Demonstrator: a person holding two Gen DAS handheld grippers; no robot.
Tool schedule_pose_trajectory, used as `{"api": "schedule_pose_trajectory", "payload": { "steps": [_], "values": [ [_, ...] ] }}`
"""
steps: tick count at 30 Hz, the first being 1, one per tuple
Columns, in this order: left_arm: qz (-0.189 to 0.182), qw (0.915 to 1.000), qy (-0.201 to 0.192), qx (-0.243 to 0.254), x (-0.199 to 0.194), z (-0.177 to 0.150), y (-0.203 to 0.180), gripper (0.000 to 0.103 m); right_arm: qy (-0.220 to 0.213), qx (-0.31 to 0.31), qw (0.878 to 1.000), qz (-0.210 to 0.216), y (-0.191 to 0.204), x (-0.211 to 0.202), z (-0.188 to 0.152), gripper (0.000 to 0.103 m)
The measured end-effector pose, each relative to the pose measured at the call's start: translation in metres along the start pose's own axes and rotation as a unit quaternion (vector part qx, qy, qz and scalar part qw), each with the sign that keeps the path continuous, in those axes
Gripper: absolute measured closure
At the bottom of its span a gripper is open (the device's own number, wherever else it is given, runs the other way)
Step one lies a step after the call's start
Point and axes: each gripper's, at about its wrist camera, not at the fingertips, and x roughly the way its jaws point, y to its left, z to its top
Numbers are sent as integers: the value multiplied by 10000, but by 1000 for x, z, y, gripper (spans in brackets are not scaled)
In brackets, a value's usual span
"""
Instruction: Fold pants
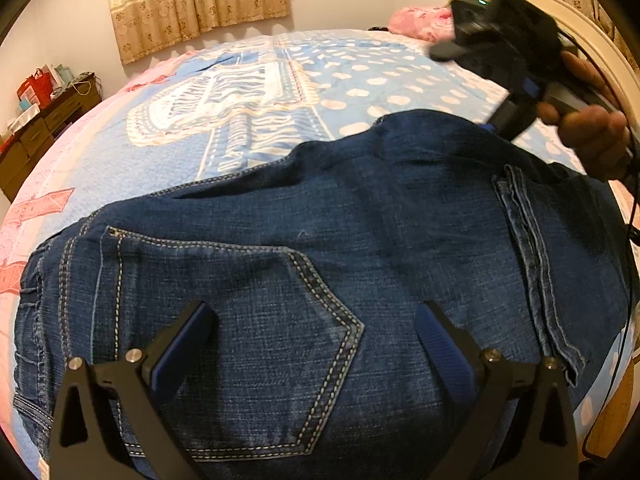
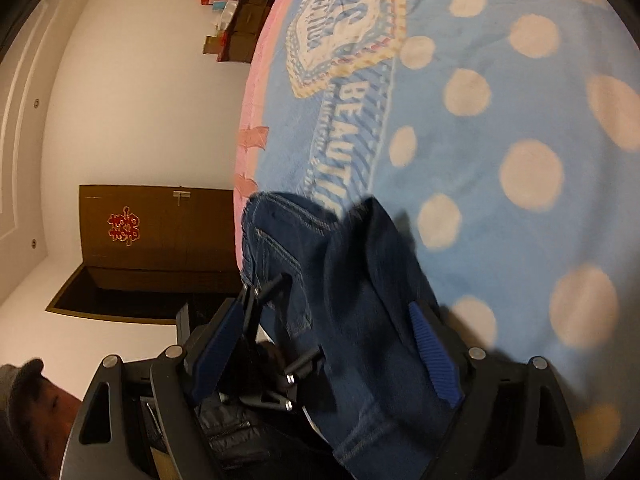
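Dark blue jeans [image 1: 320, 240] lie folded on the bed, back pocket [image 1: 240, 320] up, hem seam at the right. My left gripper [image 1: 316, 332] is open just above the pocket, holding nothing. My right gripper [image 1: 500, 28] shows blurred in the left wrist view, held by a hand above the far right end of the jeans. In the right wrist view the right gripper [image 2: 328, 344] is open and tilted on its side, with the jeans [image 2: 360, 300] below between its fingers. The left gripper [image 2: 280, 340] shows over the jeans there.
A blue blanket with cream dots and pink edges [image 1: 360, 76] covers the bed. A pink pillow [image 1: 420, 20] lies at the headboard. Curtains [image 1: 192, 0] and a dresser [image 1: 44, 120] stand beyond. A brown door [image 2: 156, 232] and the person's face [image 2: 44, 400] show in the right wrist view.
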Motion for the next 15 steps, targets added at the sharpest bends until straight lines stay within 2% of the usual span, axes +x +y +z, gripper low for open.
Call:
{"api": "schedule_pose_trajectory", "payload": {
  "steps": [2, 5, 7, 9, 10, 13, 15],
  "values": [
    [10, 10000, 2, -4, 0, 1, -1, 0, 107, -21, 9999, 103, 4, 15, 8, 18],
    [12, 10000, -4, -7, 2, 4, -1, 0, 279, 6, 9996, -14, 3, 35, 14, 18],
    [13, 10000, -17, -7, 3, 4, -1, 0, 141, -8, 9999, 97, 5, 37, 17, 15],
    [11, 10000, -27, -10, 3, 4, -1, 0, -175, 21, 9992, 352, 7, 31, 21, 11],
    [10, 10000, -38, -11, 3, 3, -1, 0, -499, 93, 9971, 563, 5, 24, 23, 11],
    [5, 10000, -64, -5, 2, 1, -1, 0, -1181, 372, 9829, 1366, -4, 3, 25, 11],
    [0, 10000, -75, -6, 2, 0, -1, 0, -1387, 410, 9777, 1521, -6, -5, 28, 11]
  ]
}}
